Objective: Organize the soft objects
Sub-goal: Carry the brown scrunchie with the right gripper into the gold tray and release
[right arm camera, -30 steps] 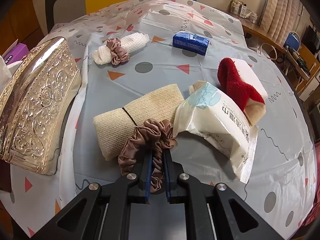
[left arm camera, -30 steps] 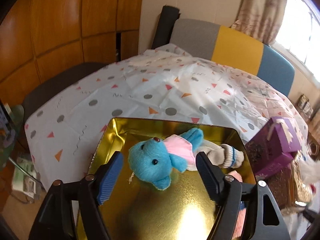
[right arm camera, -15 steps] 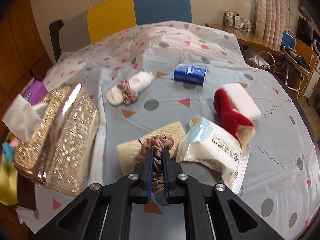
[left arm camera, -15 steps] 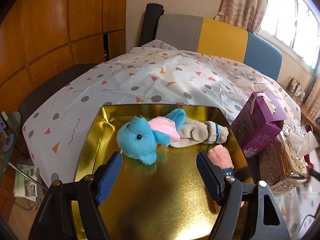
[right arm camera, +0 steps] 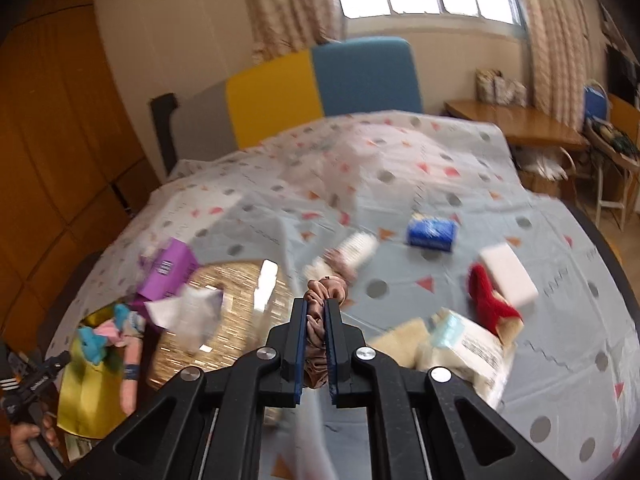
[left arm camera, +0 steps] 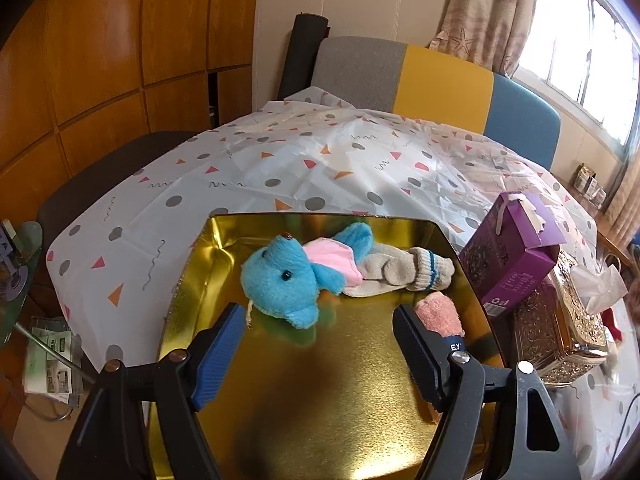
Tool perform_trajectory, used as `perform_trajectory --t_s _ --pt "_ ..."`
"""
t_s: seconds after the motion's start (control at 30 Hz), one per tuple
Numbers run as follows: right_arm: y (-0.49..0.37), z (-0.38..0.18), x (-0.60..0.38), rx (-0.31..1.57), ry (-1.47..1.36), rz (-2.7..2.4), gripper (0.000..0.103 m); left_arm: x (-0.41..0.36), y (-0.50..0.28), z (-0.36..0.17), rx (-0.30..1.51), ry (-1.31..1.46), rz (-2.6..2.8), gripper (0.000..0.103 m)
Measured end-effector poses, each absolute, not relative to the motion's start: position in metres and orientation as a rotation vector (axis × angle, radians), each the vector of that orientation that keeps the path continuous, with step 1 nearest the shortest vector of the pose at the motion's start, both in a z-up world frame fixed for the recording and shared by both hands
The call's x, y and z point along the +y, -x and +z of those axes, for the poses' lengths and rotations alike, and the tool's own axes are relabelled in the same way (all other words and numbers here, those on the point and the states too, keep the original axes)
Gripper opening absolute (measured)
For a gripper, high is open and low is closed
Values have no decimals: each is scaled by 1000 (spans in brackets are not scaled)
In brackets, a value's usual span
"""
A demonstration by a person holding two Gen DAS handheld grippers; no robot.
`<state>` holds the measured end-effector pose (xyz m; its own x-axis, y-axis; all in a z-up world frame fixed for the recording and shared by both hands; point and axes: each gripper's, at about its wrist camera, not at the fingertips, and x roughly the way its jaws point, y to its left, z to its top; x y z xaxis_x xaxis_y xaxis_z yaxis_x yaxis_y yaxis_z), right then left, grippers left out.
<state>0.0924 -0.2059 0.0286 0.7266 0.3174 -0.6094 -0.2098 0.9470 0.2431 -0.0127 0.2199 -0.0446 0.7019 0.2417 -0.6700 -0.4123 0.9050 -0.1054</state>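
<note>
Your right gripper (right arm camera: pixel 316 308) pinches the brown scrunchie (right arm camera: pixel 325 289), held up above the table (right arm camera: pixel 440 280) near the tissue box (right arm camera: pixel 240 300). Your left gripper (left arm camera: pixel 320 320) hangs wide open and empty over the gold tray (left arm camera: pixel 320 400), where the blue bear (left arm camera: pixel 288 280) lies beside a sock (left arm camera: pixel 404 270).

My blue-padded black right tongs (right arm camera: pixel 316 314) pinch a dusty-brown scrunchie (right arm camera: pixel 325 289). My gold tray (left arm camera: pixel 304 400) holds a turquoise bear (left arm camera: pixel 286 280) in pink, a grey blue-striped sock (left arm camera: pixel 404 272); the tablecloth (left arm camera: pixel 280 168) is white with grey dots, orange triangles.
</note>
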Motion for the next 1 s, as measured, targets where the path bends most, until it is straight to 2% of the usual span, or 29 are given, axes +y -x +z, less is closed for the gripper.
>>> perform_trajectory --t_s 0.27,0.37,0.53,0.6,0.73,0.77,1.0 --pt "-73 75 -75 632 -73 656 7 240 25 -43 694 271 425 77" --pt "-74 61 -20 700 -46 770 7 249 30 -43 691 284 441 77" --pt "-91 3 67 894 -44 873 8 259 38 -40 678 288 463 77" --pt "-96 -19 92 950 -29 886 11 262 41 -41 676 284 472 77" --pt "-97 -37 112 986 13 848 34 266 45 -43 680 277 487 77" --pt "-95 -37 112 974 16 847 36 267 46 -44 681 276 490 77" --pt "-82 -29 85 902 68 807 38 261 43 -43 683 269 473 77"
